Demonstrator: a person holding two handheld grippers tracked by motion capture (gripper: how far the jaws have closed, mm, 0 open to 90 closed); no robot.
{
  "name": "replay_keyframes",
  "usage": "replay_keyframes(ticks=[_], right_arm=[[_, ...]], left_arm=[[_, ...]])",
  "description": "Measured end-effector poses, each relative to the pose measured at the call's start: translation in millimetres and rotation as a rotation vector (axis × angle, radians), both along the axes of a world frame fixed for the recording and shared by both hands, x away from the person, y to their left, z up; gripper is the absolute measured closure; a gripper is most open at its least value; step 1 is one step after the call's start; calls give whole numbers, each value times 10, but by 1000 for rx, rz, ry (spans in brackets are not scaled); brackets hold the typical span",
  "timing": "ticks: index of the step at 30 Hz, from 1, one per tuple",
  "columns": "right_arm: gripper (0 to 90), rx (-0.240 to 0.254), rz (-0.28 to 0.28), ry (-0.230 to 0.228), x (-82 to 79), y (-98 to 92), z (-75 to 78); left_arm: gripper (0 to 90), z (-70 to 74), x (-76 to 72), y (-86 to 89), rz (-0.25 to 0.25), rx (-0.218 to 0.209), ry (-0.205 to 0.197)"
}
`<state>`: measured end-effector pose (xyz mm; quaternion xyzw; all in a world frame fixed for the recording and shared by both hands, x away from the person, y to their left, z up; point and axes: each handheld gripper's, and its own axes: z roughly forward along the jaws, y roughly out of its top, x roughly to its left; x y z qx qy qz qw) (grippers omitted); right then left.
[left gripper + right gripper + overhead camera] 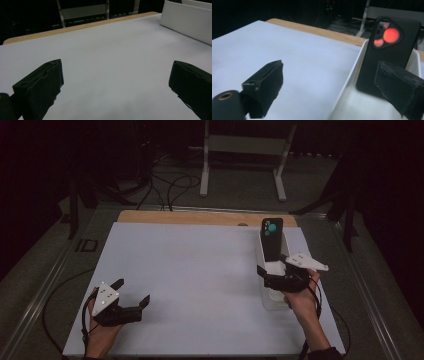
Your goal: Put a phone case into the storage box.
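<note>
A black phone with round camera lenses stands upright, leaning in a narrow white bin at the right of the white board. My right gripper hovers open at the bin's near end. In the right gripper view the phone rises just beyond the right jaw, while the left jaw hangs over the board outside the bin's wall; nothing sits between the right gripper jaws. My left gripper rests open and empty at the board's near left, its jaws wide over bare board.
A wooden table edge runs behind the board. Cables and a white stand frame lie on the dark floor beyond. The left gripper view catches the bin at upper right.
</note>
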<state>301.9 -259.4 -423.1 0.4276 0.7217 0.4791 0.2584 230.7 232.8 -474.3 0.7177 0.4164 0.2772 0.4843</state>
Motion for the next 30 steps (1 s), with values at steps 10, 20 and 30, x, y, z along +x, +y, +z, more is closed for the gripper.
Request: replay_keyframes(ticks=[10, 20, 30], right_arm=[[91, 34, 54, -56, -422, -128, -311], [91, 48, 69, -129, -603, -183, -415], [91, 57, 62, -141, -681, -197, -507]], left_arm=[[1, 24, 0, -10, -12, -7, -4], [1, 24, -4, 14, -15, -18, -12], [1, 8, -18, 16, -17, -13, -17]])
